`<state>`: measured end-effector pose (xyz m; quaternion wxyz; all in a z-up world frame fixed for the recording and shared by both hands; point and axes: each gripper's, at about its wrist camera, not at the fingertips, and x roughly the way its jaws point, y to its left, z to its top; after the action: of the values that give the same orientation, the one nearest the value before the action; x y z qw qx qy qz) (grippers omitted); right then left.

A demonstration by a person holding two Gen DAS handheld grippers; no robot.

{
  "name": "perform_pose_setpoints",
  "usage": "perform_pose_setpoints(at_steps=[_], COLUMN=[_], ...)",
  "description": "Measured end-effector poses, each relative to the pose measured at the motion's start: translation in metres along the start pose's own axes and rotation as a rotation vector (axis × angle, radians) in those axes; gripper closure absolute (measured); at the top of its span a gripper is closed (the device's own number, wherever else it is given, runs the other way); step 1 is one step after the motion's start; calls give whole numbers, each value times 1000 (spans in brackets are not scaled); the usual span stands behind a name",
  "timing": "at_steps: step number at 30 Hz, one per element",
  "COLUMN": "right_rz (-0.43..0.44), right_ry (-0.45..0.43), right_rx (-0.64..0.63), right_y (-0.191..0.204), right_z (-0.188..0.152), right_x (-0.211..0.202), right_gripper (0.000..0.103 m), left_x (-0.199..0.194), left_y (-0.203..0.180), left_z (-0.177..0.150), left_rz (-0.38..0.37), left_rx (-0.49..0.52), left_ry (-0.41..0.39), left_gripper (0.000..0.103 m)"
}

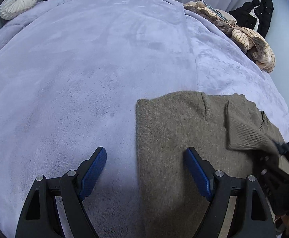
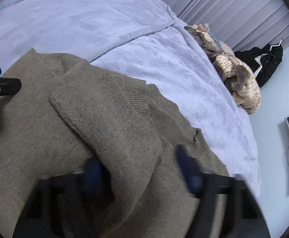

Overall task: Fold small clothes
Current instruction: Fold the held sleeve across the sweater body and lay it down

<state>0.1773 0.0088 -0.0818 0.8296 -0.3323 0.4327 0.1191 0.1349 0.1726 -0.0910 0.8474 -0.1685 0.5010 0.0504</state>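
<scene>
A grey-brown knit sweater (image 1: 176, 130) lies partly folded on a lavender fleece blanket (image 1: 85, 69) covering a bed, toward the near right side of the bed. One sleeve (image 2: 108, 119) is folded across the body of the sweater.

L gripper (image 1: 145, 170) hovers over the sweater's left edge, jaws wide apart w/ nothing between them; one blue pad (image 1: 93, 173) sits over bare blanket, the other over the knit.

R gripper (image 2: 142, 170) is blurred. Its jaws look apart in its own view, w/ the sleeve draped between them; from the left view the sleeve runs up into it. Whether the pads press on the fabric, can't tell.

A heap of striped beige clothes (image 1: 249, 39) sits at the bed's far right edge. A round white cushion (image 1: 18, 1) rests at the far left.
</scene>
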Motion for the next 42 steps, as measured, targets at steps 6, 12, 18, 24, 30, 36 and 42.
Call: perform_pose_setpoints(at_steps=[6, 12, 18, 24, 30, 36, 42], right_rz=[442, 776, 736, 592, 542, 630, 729], right_ry=[-118, -107, -15, -104, -28, -46, -48], right_rx=[728, 1226, 1248, 1079, 1156, 1141, 1170], right_y=[-137, -183, -189, -187, -194, -192, -167], right_z=[-82, -193, -171, -145, -194, -201, -210], right_x=[4, 38, 54, 30, 47, 21, 13], right_gripper=[79, 22, 95, 95, 91, 46, 46], left_x=[13, 16, -4, 11, -13, -59, -61], left_y=[-4, -7, -13, 1, 6, 18, 15], left_z=[16, 17, 27, 30, 21, -11, -56], left_rz=[-29, -15, -68, -53, 55, 5, -94], left_rx=[12, 12, 9, 30, 17, 120, 175], left_ry=[22, 18, -36, -12, -95, -134, 0], left_gripper=[20, 44, 94, 94, 22, 15, 15])
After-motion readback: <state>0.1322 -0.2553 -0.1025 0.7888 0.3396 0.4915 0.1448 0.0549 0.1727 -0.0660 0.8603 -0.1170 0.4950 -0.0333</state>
